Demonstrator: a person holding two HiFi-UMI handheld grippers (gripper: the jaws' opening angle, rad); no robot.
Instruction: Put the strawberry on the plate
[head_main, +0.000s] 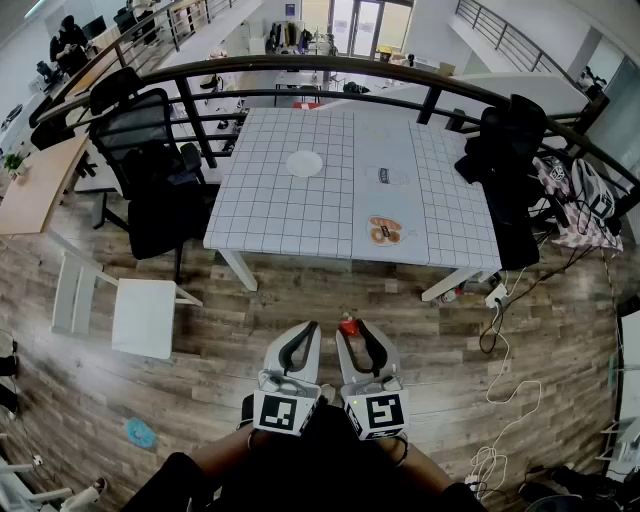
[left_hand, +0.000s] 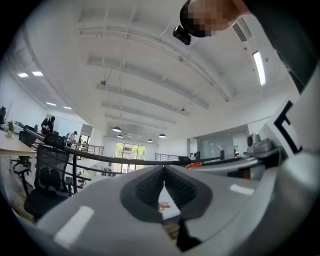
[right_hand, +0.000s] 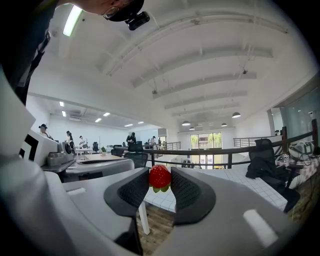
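A red strawberry (right_hand: 160, 177) with green leaves underneath is pinched between the tips of my right gripper (right_hand: 160, 181); in the head view the strawberry (head_main: 348, 325) shows at the tip of the right gripper (head_main: 349, 330). A small white plate (head_main: 304, 163) lies on the white gridded table (head_main: 270, 215), far ahead of both grippers. My left gripper (head_main: 309, 332) hangs beside the right one over the wooden floor, its jaws closed together with nothing between them. In the left gripper view the left gripper (left_hand: 163, 186) has its pads meeting at the tips.
A packet of food (head_main: 384, 230) and a small dark item (head_main: 384, 175) lie on the table. Black office chairs (head_main: 150, 150) stand at its left, another chair with bags (head_main: 510, 160) at its right. A curved dark railing (head_main: 330, 68) runs behind. A white stool (head_main: 143, 317) and cables (head_main: 500, 350) are on the floor.
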